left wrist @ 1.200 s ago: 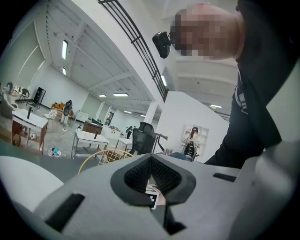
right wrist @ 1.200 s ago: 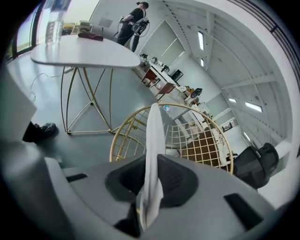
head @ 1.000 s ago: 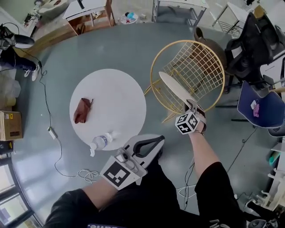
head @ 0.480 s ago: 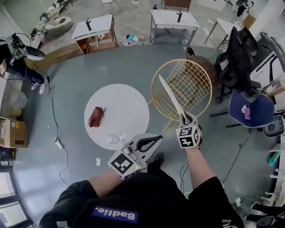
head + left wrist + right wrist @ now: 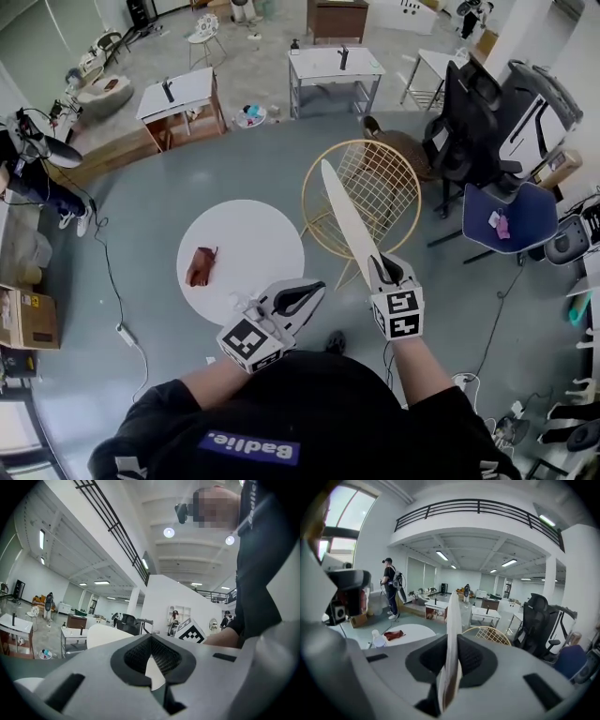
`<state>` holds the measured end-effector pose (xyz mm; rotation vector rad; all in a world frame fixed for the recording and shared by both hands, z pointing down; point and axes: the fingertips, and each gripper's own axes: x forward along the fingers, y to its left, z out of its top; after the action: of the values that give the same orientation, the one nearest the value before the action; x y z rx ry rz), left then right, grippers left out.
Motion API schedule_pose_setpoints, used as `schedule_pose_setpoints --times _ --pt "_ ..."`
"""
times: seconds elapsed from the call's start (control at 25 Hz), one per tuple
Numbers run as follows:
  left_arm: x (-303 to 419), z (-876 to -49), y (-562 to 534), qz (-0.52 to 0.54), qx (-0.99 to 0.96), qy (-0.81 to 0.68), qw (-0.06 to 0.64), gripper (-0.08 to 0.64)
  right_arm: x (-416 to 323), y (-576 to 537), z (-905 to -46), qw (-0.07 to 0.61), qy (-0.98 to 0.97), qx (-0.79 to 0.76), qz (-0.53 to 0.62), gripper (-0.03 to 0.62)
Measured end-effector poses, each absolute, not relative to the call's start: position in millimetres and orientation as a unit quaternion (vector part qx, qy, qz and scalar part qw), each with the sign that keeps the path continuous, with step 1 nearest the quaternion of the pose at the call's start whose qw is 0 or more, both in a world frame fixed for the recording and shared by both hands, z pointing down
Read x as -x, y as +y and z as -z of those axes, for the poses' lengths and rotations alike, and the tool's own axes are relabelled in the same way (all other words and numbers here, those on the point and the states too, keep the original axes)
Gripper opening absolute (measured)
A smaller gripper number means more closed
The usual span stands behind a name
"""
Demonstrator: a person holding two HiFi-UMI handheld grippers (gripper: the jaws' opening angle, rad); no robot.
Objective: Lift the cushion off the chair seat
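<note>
Right gripper [image 5: 386, 272] pinches the near edge of the cushion [image 5: 345, 216] in the head view. We read the cushion as a thin pale disc turned edge-on, running up and away from the jaws across the yellow wire chair [image 5: 398, 183]. Left gripper [image 5: 312, 292] sits beside it, to the lower left, with its tips brought together and nothing between them. A round white worktop [image 5: 246, 242] carrying a red cloth [image 5: 200, 265] lies left of the chair and plays no part in this step.

In the left gripper view, we see the left gripper [image 5: 150, 638] with its jaws meeting at the tips around an open hollow. No object is gripped.

In the right gripper view, the right gripper [image 5: 451, 639] is pressed onto the cushion [image 5: 453, 611], which stands upright between the two pads and rises well past the tips. The chair [image 5: 490, 632] shows beyond and lower, apart from the cushion, with its wire mesh exposed.

We judge the step in hand to be the lift itself, and it looks essentially complete: the cushion hangs from one edge, off the seat. The next move calls for a firm pinch, since a thin disc held by one edge can pivot or slip. We would carry it clear of the chair rim before lowering it anywhere. The left gripper is free to take the far edge if the cushion sags.
</note>
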<state>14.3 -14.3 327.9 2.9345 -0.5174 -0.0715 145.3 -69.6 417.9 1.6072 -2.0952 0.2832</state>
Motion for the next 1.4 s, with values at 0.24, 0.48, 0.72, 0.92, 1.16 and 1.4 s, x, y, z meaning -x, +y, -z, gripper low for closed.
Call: schedule_pose_setpoints --times 0.24,0.48,0.72,0.92,1.16,1.4 --pt "-15 -320 -11 0.029 -0.983 -0.168 0.072 0.001 -125 -43 -377 0.162 -0.788 -0.581 -0.122 0.058" --pt "-15 -323 -4 0.027 -0.983 -0.164 0.079 0.002 -98 -26 -356 0.116 -0.809 -0.56 -0.137 0.06" --pt "-14 -322 2 0.022 -0.984 -0.159 0.076 0.002 -78 -15 -348 0.1 -0.825 -0.539 -0.14 0.06" --pt "-10 -322 1 0.021 -0.984 -0.164 0.074 0.0 -69 -12 -346 0.098 -0.831 -0.528 -0.14 0.06" --pt "-7 -319 2 0.02 -0.982 -0.169 0.081 0.0 -64 -12 -341 0.095 -0.835 -0.524 -0.136 0.06" --pt "-4 -321 4 0.022 -0.983 -0.167 0.072 0.001 -59 -8 -337 0.092 -0.838 -0.521 -0.133 0.06"
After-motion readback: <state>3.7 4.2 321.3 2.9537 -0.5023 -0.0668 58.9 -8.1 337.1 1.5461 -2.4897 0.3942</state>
